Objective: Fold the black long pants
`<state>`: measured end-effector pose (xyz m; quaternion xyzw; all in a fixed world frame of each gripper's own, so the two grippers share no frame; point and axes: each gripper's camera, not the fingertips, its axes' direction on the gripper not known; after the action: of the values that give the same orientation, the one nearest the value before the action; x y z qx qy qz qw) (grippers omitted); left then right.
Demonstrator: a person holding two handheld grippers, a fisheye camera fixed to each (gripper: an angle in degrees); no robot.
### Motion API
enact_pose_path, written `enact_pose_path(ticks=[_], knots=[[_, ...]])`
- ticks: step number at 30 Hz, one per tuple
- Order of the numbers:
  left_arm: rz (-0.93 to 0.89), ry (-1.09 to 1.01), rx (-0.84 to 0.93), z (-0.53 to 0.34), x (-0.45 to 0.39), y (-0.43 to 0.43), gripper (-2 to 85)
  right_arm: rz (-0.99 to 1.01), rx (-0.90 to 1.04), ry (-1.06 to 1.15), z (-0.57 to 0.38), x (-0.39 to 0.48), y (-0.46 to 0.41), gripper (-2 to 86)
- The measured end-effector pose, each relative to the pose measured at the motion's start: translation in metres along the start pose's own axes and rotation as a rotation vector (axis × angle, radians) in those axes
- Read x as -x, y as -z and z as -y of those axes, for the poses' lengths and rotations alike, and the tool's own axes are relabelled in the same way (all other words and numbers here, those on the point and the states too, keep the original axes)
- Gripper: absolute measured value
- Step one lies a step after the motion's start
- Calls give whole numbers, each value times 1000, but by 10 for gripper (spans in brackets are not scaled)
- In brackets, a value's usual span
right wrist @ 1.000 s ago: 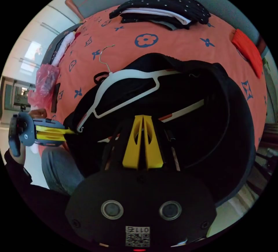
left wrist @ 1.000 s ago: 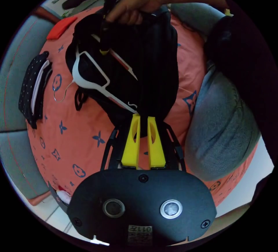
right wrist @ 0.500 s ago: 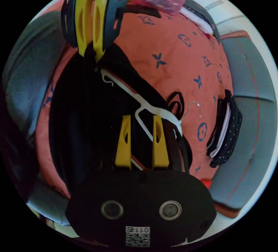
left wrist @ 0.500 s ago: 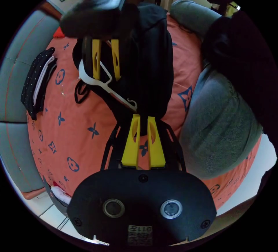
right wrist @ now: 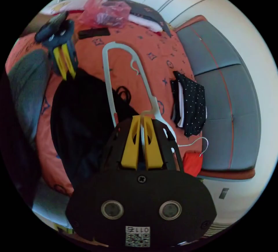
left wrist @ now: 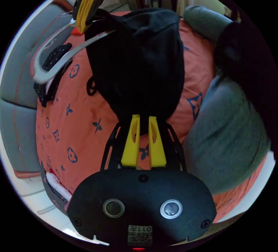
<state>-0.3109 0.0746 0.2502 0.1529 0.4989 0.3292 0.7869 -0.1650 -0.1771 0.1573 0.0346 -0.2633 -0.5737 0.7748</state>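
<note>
On the orange bedspread (left wrist: 78, 130) the black pants (left wrist: 139, 69) lie bunched, one end pinched between both jaws of the left gripper (left wrist: 143, 118). The right gripper (right wrist: 142, 118) is clamped on a white hanger (right wrist: 115, 69), held clear of the pants.

Item 1: white sticker (left wrist: 140, 232) on the black housing of the left gripper (left wrist: 144, 117), behind the tongs. It carries a square code with a short row of characters above it, small and inverted; not read.

Item 2: matching sticker (right wrist: 137, 236) on the housing of the right gripper (right wrist: 142, 117), same place behind the tongs; likewise not read.

Item 3: orange bedsheet (left wrist: 72, 124), ahead of and beside both tongs, printed with dark blue flower and four-pointed star motifs. These are ornament, with no letters or numbers.

No other legible writing.
</note>
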Motion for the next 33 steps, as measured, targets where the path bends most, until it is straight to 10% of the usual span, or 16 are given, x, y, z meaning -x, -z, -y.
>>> enact_pose_path(ticks=[6, 25, 33], knots=[[154, 236, 74, 36, 21, 2, 38, 10, -54, -111, 86, -27, 7, 19], [-360, 460, -162, 0, 169, -37, 28, 130, -99, 56, 410, -56, -118, 38], [-543, 449, -293, -15, 210, -45, 31, 379, 1, -7, 381, -86, -130, 148]])
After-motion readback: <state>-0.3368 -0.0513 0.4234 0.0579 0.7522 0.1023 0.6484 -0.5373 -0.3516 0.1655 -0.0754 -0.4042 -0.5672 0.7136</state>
